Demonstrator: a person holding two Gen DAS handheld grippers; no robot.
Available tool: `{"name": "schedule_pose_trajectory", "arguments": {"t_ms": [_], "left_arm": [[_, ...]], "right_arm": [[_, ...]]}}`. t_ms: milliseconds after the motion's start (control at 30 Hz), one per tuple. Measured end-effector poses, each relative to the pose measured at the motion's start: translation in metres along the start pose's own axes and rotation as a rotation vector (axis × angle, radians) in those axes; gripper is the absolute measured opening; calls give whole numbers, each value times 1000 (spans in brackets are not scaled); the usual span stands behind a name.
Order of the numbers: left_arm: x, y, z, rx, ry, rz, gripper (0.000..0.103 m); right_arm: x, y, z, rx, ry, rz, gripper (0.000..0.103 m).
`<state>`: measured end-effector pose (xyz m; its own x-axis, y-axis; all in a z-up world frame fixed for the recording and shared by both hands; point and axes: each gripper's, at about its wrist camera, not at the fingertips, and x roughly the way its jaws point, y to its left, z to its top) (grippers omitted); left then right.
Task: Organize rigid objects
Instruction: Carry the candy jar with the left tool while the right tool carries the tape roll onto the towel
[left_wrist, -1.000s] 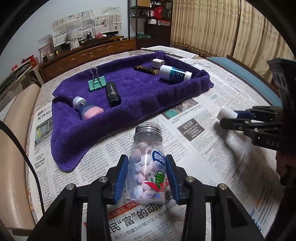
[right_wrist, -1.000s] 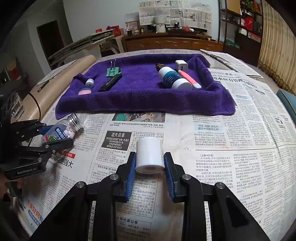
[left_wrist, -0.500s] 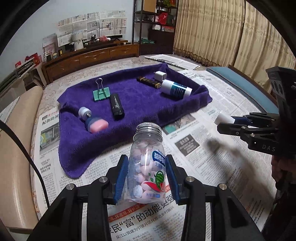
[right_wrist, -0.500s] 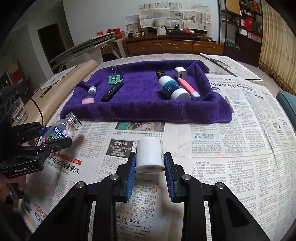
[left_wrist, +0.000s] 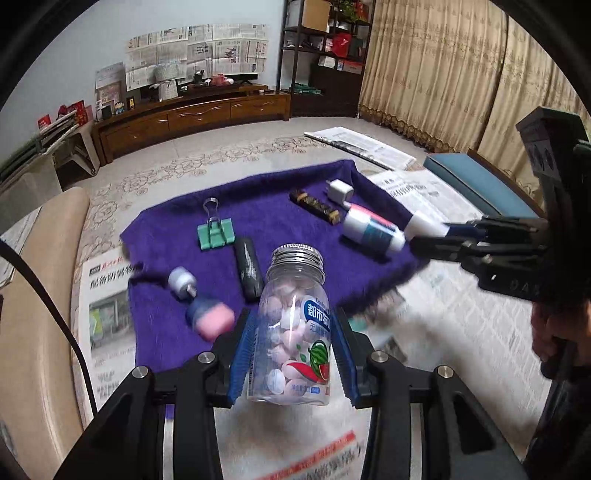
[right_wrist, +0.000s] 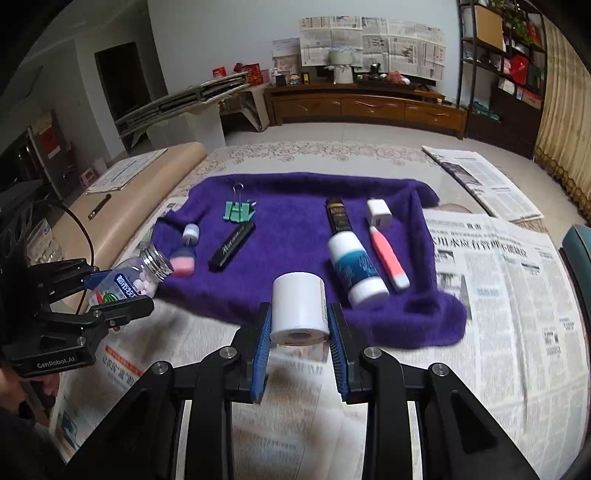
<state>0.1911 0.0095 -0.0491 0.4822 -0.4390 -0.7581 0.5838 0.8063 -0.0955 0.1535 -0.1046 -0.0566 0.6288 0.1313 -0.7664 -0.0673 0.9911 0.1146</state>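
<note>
Both grippers have risen and moved forward since a second ago, so the purple towel (right_wrist: 295, 236) now sits closer beneath them. Left gripper (left_wrist: 293, 345) has its blue-padded fingers (left_wrist: 242, 350) clenched on a clear plastic candy bottle with a silver screw cap (left_wrist: 293, 325), held upright above the towel's near edge. Right gripper (right_wrist: 299, 334) clamps a white cylindrical roll (right_wrist: 299, 306) between its fingers (right_wrist: 261, 350), held lengthwise over the towel's near border. On the towel lie a green binder clip (right_wrist: 239, 211), a black rectangular bar (right_wrist: 232, 246), a small pink and blue bottle with its white cap beside it (right_wrist: 183, 261), a dark brown slim box (right_wrist: 338, 216), a white charger plug (right_wrist: 378, 213), a white and teal bottle on its side (right_wrist: 356, 271), and a pink and white tube (right_wrist: 389, 258) just beside that bottle. Newspaper sheets (right_wrist: 509, 295) cover the tabletop around the towel; parts of them are blurred.
</note>
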Motion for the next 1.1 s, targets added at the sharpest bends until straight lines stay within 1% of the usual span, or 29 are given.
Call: {"name": "schedule_pose_trajectory", "arguments": {"t_ms": [233,400,533,700,867,967,1100], "left_arm": [[43,6,31,-25,49,-7,39],[73,6,40,-18,110,-9,39],[92,7,41,-14,166,-30,39],[103,3,42,12,198,-20,39],[112,-1,42,62,243,-16,39],[115,-4,43,82,257,-12,39],[117,-8,42,123,268,0,39]], "right_arm": [[39,-2,34,-21,43,29,30],[66,-5,41,-30,88,37,30],[81,-9,39,-48,134,62,30],[94,-12,36,-70,173,82,30],[105,-13,33,-93,213,101,30],[112,-13,30,-116,244,104,30],[113,-12,30,-143,249,101,30]]}}
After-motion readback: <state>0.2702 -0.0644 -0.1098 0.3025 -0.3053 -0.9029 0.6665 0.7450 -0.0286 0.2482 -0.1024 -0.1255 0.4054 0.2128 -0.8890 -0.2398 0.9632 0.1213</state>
